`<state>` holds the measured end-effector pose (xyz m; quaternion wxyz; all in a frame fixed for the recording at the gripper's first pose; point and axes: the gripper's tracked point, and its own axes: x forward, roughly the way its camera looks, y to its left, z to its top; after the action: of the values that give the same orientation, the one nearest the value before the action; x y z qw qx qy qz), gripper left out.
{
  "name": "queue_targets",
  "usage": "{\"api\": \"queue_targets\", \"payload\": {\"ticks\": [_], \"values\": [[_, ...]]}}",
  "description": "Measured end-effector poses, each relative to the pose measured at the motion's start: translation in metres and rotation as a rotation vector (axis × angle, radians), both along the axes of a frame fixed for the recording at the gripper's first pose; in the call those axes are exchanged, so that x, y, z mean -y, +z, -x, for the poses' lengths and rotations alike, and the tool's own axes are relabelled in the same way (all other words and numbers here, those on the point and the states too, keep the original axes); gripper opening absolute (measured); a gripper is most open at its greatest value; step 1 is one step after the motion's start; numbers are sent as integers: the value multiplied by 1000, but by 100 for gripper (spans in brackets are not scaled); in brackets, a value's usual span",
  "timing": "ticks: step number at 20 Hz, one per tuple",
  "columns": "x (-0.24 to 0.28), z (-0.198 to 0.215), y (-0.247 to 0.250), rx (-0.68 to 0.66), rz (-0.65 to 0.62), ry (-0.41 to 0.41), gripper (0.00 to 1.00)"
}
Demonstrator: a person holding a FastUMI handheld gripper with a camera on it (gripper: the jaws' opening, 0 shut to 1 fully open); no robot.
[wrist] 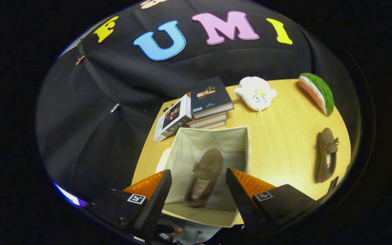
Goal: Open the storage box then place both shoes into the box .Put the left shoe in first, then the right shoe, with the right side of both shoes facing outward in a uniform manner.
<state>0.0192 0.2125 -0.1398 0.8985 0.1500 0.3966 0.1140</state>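
Shoe at three o'clock on the table looks soft and light, so my wide-open, empty gripper should pinch its heel collar.

claw | fingers spread wide apart | nothing gripped between them | tilted, pointing downward from above
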Motion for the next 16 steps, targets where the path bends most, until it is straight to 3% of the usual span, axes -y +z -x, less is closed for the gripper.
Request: {"api": "queue_targets", "payload": {"ticks": [6,11,16], "values": [[80,4,41,70,13,-58,99],[173,2,20,65,80,-117,99],[253,6,-13,-21,83,-117,99]]}}
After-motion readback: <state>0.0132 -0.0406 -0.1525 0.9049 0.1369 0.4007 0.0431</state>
